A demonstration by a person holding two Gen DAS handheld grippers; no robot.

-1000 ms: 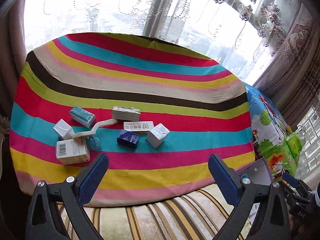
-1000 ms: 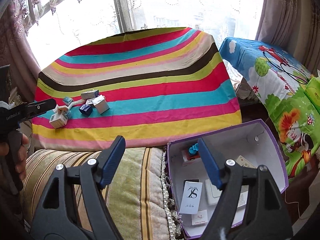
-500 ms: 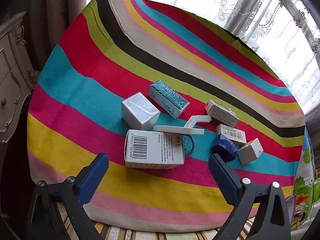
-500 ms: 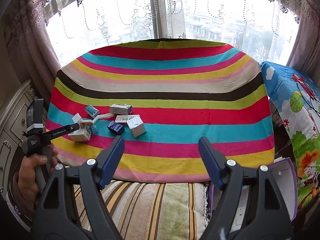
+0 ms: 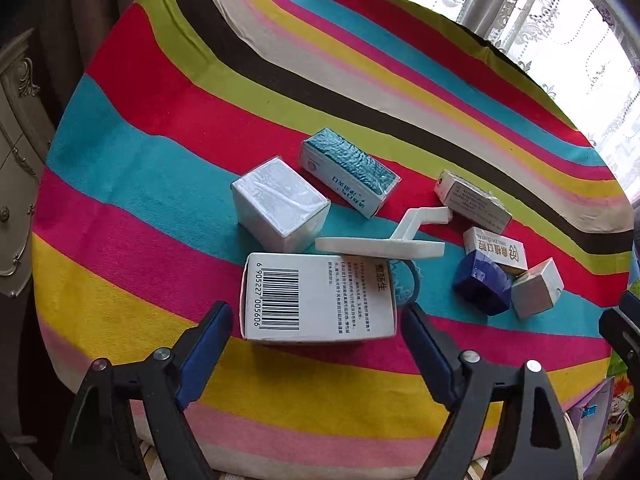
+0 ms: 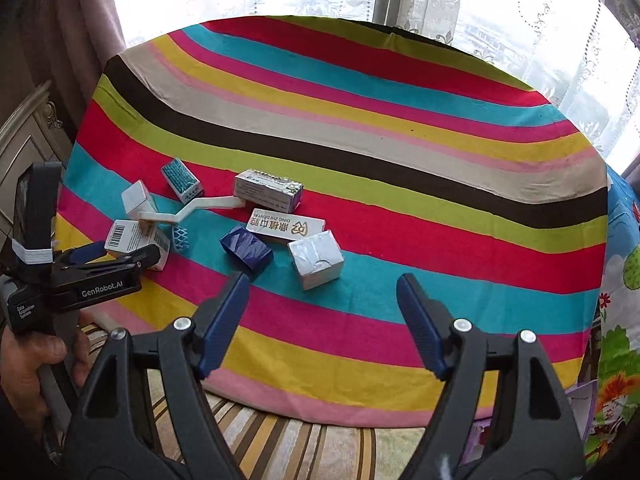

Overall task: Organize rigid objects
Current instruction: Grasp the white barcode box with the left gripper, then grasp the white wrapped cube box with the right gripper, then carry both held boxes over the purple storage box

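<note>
Left gripper nearest: jaws closing astride barcode box, apparently not yet pressing; long axis across gap. Box on striped counter. Right gripper jaws spread, empty, well apart.

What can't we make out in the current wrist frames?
- Barcode box, left wrist view: whether the closing left gripper pads touch it; in the right wrist view the gripper covers its near end.
- Teal mesh ring: mostly behind that box.
- Small print on the barcode box: too small.
- Purple bin, right wrist view: contents cut off.
</note>
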